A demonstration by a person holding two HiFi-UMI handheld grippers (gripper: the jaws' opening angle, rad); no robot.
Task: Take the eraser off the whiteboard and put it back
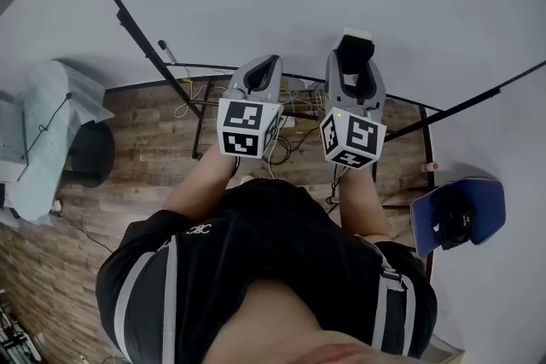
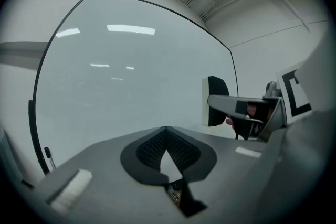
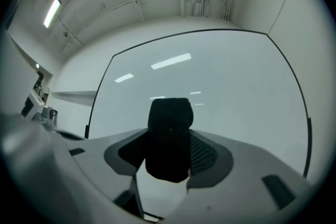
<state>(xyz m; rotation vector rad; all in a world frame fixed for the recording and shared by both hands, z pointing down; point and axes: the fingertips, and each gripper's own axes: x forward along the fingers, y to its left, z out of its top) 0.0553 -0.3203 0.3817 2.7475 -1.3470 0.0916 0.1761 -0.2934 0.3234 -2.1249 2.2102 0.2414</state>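
Right gripper clamps the black eraser, held up before the whiteboard. Left gripper alongside, jaws closed together, empty, facing the board.

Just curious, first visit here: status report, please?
Left gripper shut, empty. Right gripper shut on eraser, facing whiteboard. Nothing in the way.

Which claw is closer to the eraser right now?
Right. The right claw holds the eraser between its jaws. The left claw, shut and empty, sits off to the eraser's left, not touching it.
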